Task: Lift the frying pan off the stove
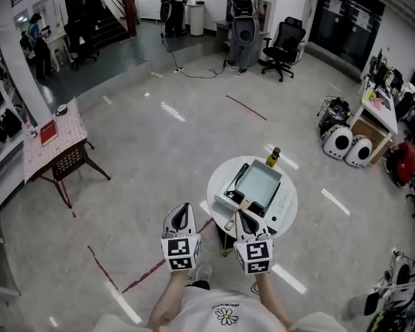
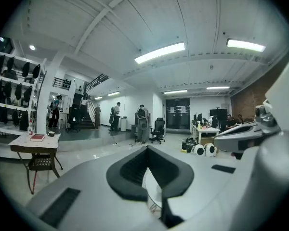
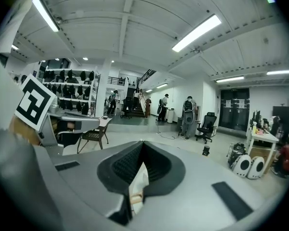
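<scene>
Reaching toward the frying pan (image 1: 258,184), which sits on the stove (image 1: 285,203).
Left hand-held gripper (image 1: 184,211), pressed together and empty, has the pan at two o'clock. The pan's handle (image 1: 243,204) points to seven o'clock, toward the nearer right hand-held gripper (image 1: 245,216), which is also pressed together.

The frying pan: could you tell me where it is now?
In the head view, the frying pan sits on the stove atop the round table, just beyond the right gripper.

Grey left claw (image 1: 183,207) and right claw (image 1: 244,215) carry black-and-white marker cubes (image 1: 180,252); the white shirt (image 1: 206,306) bears a daisy (image 1: 226,316).
</scene>
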Demonstrator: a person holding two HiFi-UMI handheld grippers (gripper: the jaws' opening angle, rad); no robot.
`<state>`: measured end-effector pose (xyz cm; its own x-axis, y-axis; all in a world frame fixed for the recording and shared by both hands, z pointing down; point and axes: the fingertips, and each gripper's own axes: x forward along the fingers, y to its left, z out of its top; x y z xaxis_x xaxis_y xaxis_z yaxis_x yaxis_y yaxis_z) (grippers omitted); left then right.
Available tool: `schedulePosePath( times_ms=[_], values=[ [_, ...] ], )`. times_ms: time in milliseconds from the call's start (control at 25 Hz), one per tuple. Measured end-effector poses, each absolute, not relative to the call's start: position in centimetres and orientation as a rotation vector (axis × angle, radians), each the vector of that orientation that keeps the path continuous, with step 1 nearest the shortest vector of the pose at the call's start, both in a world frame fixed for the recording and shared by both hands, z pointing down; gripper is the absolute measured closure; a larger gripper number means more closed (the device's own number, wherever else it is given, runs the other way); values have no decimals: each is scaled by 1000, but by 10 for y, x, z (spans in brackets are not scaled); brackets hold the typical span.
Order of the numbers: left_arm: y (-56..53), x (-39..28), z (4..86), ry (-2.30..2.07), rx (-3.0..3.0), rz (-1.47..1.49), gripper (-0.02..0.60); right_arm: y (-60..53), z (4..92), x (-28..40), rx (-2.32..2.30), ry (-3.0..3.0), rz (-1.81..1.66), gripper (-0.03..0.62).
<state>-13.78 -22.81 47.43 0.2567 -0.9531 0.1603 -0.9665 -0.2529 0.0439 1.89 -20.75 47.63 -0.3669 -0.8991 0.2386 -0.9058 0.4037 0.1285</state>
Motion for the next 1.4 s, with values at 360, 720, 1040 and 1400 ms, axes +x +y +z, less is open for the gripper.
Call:
schedulePosePath(
  times_ms=[360, 720, 1040, 1400],
  values=[
    [-296, -138, 478, -1777, 2435, 198, 581, -289, 467, 7, 1643, -2376, 18, 592],
    [-308, -128, 480, -1828, 2415, 202, 581, -301, 473, 15, 1616, -2388, -1, 592],
    [-303, -114, 476, -1828, 2425, 210, 581, -289, 476, 24, 1604, -2448, 110, 591],
    [-300, -105, 469, -1819, 2462, 213, 581, -287, 468, 39, 1635, -2606, 437, 409]
  ],
)
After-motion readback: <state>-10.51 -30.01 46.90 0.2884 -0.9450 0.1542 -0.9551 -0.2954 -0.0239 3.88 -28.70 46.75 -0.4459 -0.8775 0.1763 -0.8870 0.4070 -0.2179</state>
